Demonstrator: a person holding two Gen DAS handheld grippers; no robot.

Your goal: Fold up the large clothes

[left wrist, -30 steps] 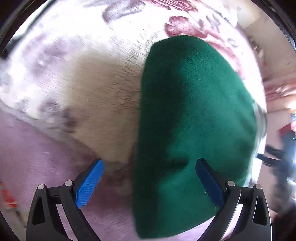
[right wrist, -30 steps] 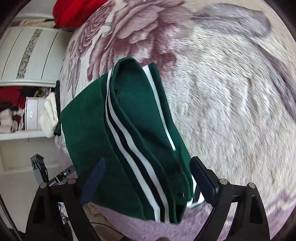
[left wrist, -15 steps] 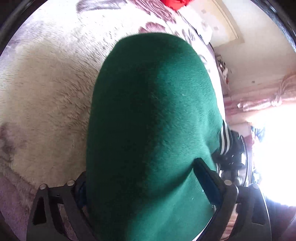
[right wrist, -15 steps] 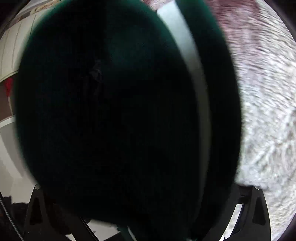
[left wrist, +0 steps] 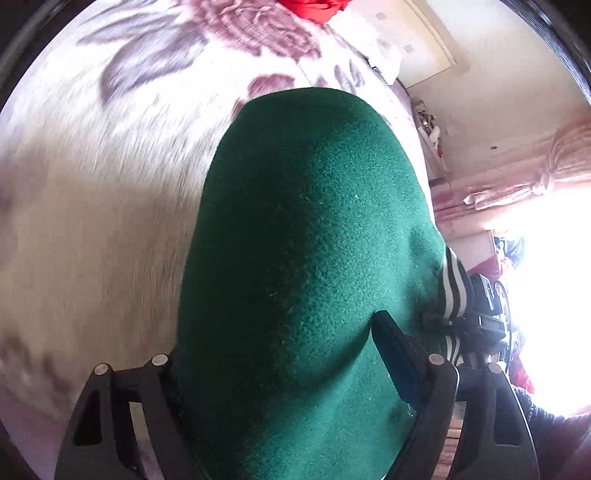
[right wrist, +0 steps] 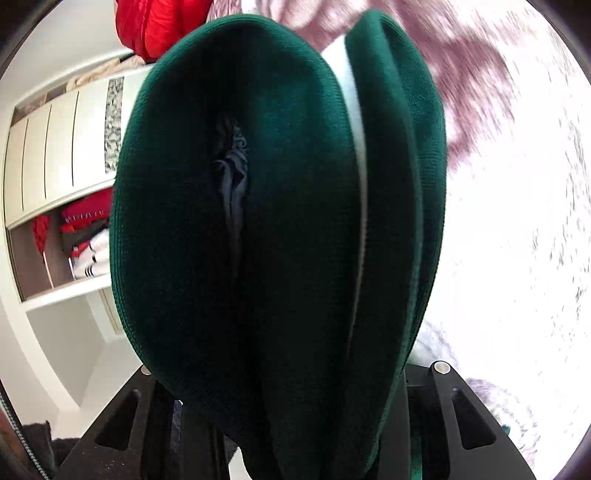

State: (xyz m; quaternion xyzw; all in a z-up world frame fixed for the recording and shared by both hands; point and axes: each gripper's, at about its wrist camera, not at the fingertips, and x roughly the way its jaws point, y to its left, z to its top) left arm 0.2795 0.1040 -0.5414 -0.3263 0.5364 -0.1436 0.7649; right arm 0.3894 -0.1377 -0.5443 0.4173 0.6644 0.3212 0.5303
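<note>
Green garment (left wrist: pixel 306 258) bunches between left hand-held gripper (left wrist: pixel 280 354) fingers.

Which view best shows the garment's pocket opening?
The right wrist view: the pocket opening gapes in the green garment, showing dark lining. The left wrist view shows only plain green fabric and striped trim.

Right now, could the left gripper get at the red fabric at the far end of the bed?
Probably not. The left gripper looks shut on the green garment, which fills the space ahead of its fingers; the red fabric lies far across the floral blanket.
</note>
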